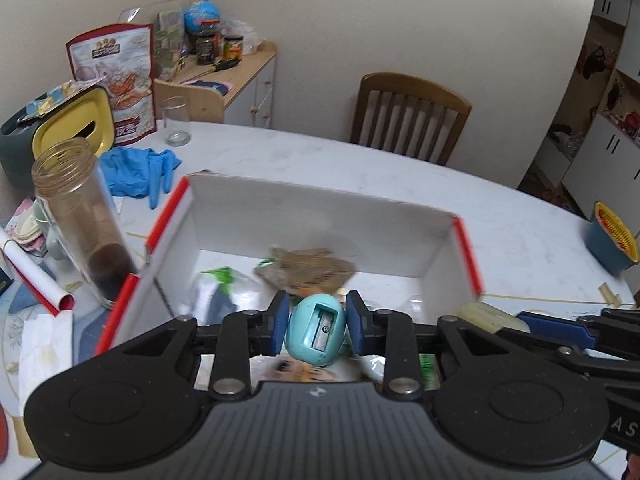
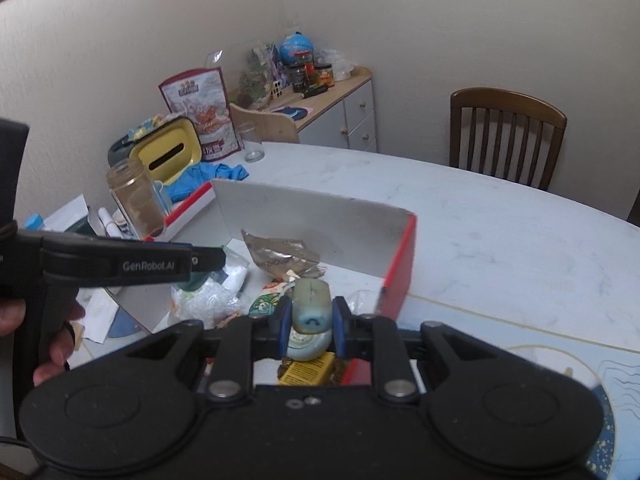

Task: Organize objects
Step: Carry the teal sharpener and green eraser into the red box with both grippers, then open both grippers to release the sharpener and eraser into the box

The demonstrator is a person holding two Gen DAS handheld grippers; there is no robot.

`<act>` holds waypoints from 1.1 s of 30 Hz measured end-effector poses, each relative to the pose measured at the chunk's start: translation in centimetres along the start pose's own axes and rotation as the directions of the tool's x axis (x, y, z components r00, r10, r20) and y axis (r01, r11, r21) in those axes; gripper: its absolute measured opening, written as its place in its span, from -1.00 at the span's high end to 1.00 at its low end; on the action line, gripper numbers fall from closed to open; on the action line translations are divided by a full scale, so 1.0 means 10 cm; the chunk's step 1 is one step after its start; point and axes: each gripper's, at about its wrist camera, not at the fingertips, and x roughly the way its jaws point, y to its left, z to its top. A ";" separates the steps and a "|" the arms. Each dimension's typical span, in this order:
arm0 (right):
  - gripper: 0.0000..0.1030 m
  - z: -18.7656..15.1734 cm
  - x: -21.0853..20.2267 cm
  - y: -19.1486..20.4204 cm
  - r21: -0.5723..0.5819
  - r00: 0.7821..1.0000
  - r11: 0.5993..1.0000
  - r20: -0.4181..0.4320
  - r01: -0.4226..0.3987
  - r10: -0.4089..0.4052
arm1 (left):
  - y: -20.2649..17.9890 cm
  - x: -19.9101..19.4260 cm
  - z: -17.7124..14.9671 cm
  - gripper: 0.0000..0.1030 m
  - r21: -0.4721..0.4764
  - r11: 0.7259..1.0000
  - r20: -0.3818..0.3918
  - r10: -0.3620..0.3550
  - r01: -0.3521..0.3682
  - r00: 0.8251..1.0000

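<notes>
Behind your table there's a wooden chair, and a side cabinet with jars, a globe and a screwdriver on top. Shelving sits off right.

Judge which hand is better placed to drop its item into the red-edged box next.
Left, narrowly. The left gripper holds the teal pencil sharpener over the box's open middle. The right gripper holds a pale eraser-like piece nearer the box's right wall.
</notes>
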 end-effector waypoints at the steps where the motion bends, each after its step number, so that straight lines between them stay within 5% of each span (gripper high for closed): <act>1: 0.61 0.00 0.05 0.03 -0.002 1.000 1.000 -0.007 0.004 -0.004 | 0.04 0.04 0.01 0.42 0.000 1.000 -0.007 0.002 -0.002 1.000; 19: 0.62 -0.03 0.74 0.44 -0.096 0.988 0.995 -0.155 0.002 -0.017 | 0.28 0.75 0.08 0.41 0.079 0.997 -0.160 0.035 -0.022 0.986; 33: 0.51 -0.07 0.83 0.43 -0.068 0.981 0.998 -0.193 0.001 -0.014 | 0.32 1.00 0.00 0.41 0.104 0.995 -0.273 0.040 -0.012 0.961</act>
